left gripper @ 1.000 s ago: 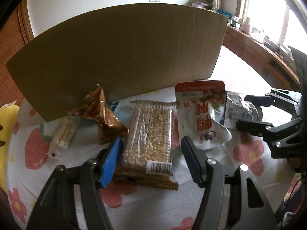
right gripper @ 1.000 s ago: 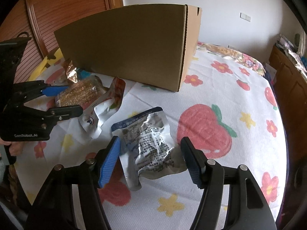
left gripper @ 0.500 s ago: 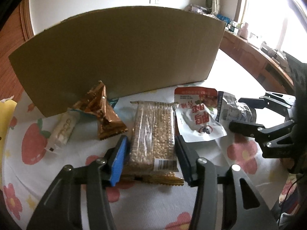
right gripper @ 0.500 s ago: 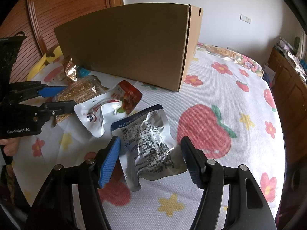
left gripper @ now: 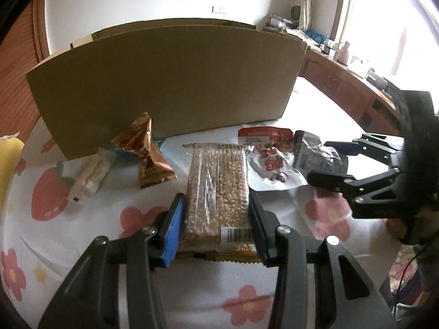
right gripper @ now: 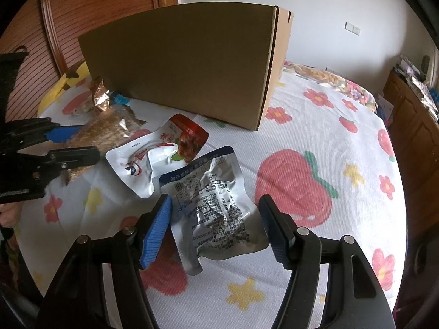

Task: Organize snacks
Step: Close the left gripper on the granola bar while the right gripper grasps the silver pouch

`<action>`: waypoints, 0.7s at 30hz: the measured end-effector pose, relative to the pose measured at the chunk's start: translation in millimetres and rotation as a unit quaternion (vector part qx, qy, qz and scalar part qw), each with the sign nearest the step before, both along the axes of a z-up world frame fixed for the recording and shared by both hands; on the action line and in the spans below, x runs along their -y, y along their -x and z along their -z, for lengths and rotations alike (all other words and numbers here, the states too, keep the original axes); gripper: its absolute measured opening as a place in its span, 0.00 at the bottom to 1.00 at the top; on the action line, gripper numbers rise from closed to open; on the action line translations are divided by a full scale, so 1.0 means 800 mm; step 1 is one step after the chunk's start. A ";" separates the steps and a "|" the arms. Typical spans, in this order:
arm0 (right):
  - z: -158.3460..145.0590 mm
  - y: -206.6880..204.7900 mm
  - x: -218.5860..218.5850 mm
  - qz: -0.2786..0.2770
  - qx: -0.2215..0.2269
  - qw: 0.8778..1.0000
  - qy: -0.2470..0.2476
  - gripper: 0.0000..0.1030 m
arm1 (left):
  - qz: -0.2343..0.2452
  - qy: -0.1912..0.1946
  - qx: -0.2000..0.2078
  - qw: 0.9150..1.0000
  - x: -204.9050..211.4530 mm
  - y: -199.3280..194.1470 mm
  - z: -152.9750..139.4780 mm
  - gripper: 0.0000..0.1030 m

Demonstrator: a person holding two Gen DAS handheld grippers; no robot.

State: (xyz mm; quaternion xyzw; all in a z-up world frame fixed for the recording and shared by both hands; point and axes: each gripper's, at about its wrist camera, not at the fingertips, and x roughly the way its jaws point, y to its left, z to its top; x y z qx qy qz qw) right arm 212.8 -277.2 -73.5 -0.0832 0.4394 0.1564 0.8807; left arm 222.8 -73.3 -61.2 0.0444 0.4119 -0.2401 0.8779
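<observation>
My left gripper (left gripper: 216,219) is shut on a clear pack of puffed-grain bars (left gripper: 218,186) and grips its near end just above the cloth. A brown cardboard box (left gripper: 164,82) stands behind it. A red-and-white pouch (left gripper: 270,164) lies to the right of the pack, and a silver pouch (right gripper: 216,208) lies between the open jaws of my right gripper (right gripper: 216,227), which touch nothing. A copper foil pack (left gripper: 145,153) and a small white bar (left gripper: 92,174) lie at the left.
The flowered white cloth (right gripper: 315,192) covers the round table to the right of the box (right gripper: 192,63). A yellow object (left gripper: 6,164) sits at the far left edge. Wooden cabinets (right gripper: 411,126) stand beyond the table.
My left gripper closed on the grain-bar pack and has lifted a little. The red-and-white pouch flopped flat to the right. My right gripper stayed open around the silver pouch.
</observation>
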 end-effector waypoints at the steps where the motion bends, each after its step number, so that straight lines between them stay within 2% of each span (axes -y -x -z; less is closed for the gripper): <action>1: 0.000 0.000 0.000 0.000 0.000 1.000 0.000 0.66 | 0.000 0.001 0.001 1.000 -0.001 0.004 0.000 0.42; 9: 0.001 -0.001 -0.002 -0.004 0.000 1.000 0.005 0.67 | -0.007 0.022 0.013 1.000 -0.015 0.035 -0.006 0.42; 21: 0.001 -0.002 -0.004 -0.006 -0.001 1.000 0.008 0.71 | -0.011 0.013 0.033 0.999 -0.019 0.062 -0.016 0.42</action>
